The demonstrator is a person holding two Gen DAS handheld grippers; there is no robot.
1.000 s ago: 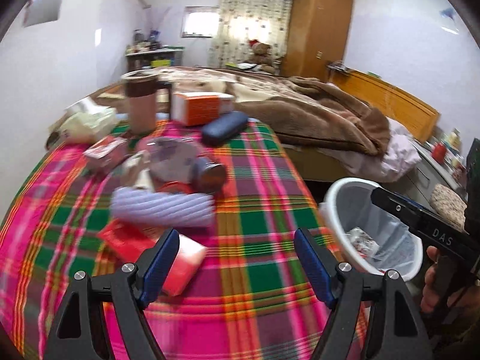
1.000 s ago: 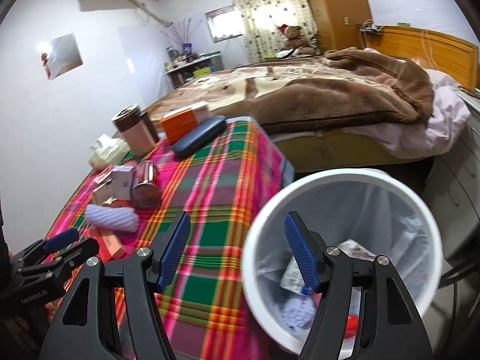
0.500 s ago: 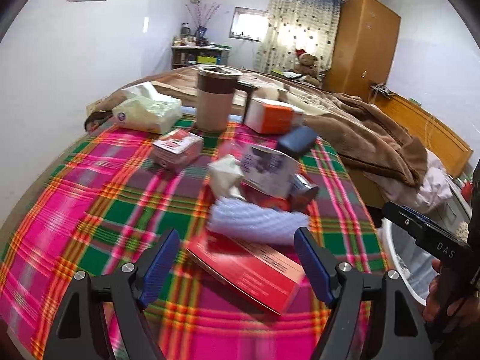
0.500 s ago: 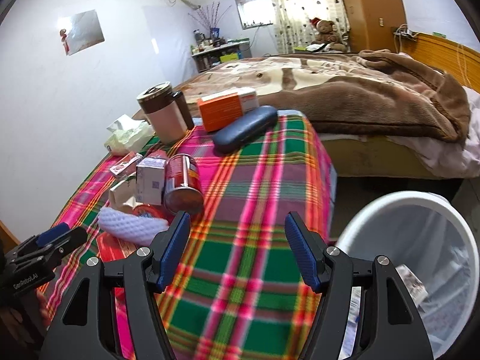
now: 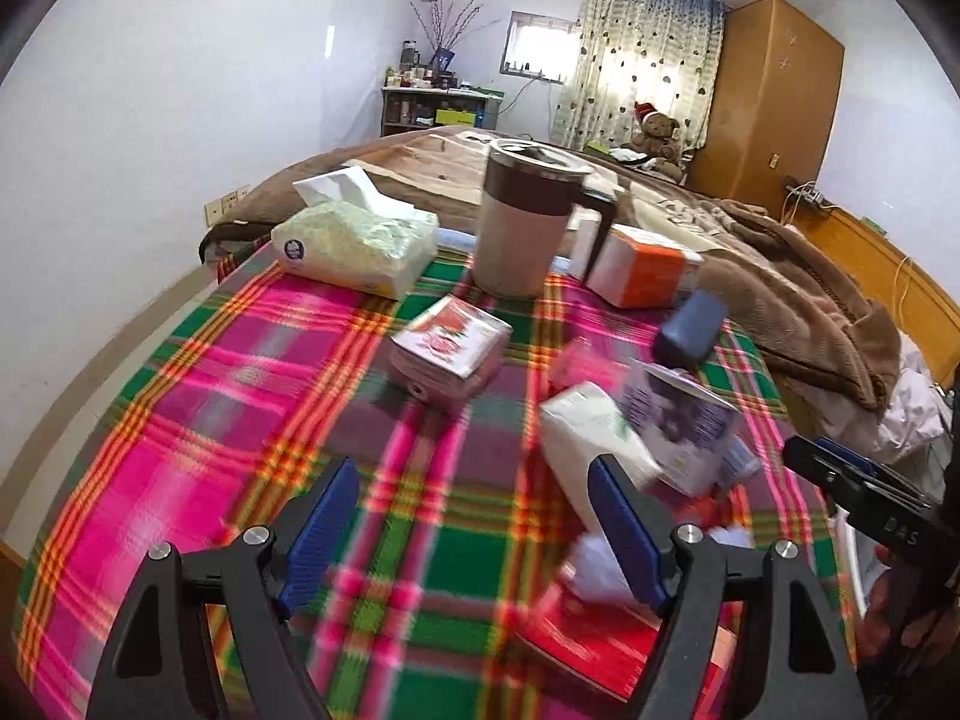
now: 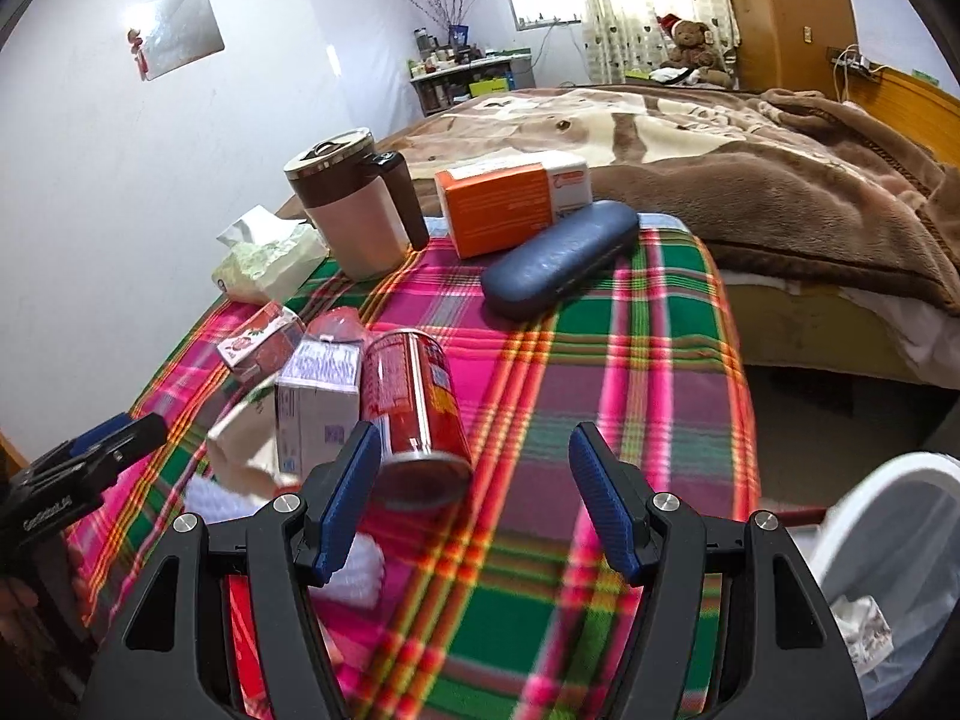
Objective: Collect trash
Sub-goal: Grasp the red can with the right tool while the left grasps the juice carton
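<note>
Trash lies in a cluster on the plaid tablecloth. A red can lies on its side beside a purple carton, a white carton and a small red-and-white carton. White foam netting rests on a flat red box. My right gripper is open and empty, just in front of the can. My left gripper is open and empty over bare cloth, left of the white carton. The white bin stands off the table at the right.
At the table's far end stand a lidded mug, a tissue pack, an orange box and a blue glasses case. Behind lies a bed with a brown blanket. A white wall runs along the left.
Both views have swung left, away from the bin and onto the cluttered table. The bin has slid to the right view's edge and out of the left view. Both grippers stay open.
</note>
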